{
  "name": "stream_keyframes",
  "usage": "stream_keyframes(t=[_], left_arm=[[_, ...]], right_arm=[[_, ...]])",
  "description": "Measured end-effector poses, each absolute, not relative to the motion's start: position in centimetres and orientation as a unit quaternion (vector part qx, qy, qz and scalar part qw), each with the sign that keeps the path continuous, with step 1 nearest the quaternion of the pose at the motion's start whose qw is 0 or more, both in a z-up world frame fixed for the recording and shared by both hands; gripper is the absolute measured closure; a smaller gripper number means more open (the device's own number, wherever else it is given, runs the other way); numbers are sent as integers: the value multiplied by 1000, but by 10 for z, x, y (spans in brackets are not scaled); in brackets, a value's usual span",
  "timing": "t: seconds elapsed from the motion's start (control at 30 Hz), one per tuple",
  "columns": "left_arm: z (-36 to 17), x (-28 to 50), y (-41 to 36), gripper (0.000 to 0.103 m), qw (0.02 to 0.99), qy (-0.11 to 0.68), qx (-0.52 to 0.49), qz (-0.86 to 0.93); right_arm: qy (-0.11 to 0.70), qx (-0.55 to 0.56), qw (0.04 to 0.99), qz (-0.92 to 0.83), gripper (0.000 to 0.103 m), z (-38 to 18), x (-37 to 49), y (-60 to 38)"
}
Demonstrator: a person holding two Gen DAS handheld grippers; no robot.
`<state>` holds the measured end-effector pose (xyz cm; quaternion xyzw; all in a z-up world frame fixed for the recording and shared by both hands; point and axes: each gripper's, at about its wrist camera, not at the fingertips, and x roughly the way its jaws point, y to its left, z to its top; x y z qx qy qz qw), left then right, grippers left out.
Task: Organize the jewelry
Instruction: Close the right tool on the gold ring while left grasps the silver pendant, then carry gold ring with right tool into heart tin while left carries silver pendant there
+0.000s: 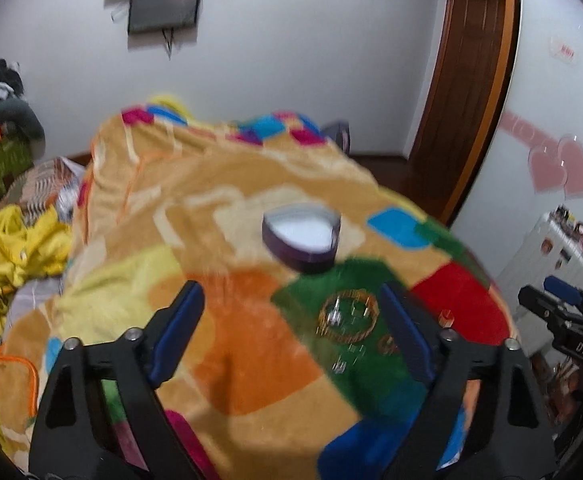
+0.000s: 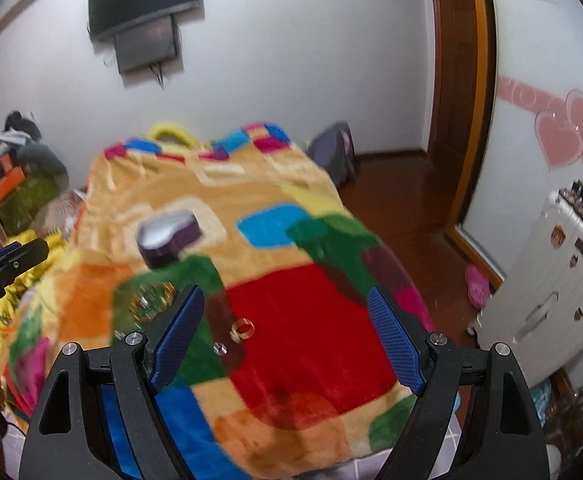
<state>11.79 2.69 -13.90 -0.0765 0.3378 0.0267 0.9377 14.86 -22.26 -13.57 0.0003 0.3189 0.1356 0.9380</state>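
A bed covered by a colourful patchwork blanket (image 2: 307,320) carries everything. On it lie a purple heart-shaped box (image 1: 301,238), open, a gold bracelet (image 1: 348,316) on a green patch, and a gold ring (image 2: 242,329) on the red patch.

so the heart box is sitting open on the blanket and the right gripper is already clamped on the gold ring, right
Not quite. The right gripper is open, jaws spread wide and holding nothing; the gold ring lies loose on the blanket's red patch between its fingers, as the right wrist view shows. The rest holds: the heart box sits open on the blanket.
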Motion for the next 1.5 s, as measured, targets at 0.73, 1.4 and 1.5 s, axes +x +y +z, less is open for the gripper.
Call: stream_keyframes(t=[0.73,1.4,1.5], left_arm=[[-209,143,6,60,890,446,-62,-71],[-216,146,2,94,879,460,-75,-103],[-210,143,2,94,883,453,-74,-100]], right_arm=[[426,-5,881,205,63,-199,189,-189],[429,-16,878,212,85,-203,194,-183],[428,-7,878,214,85,-199,194,-185]])
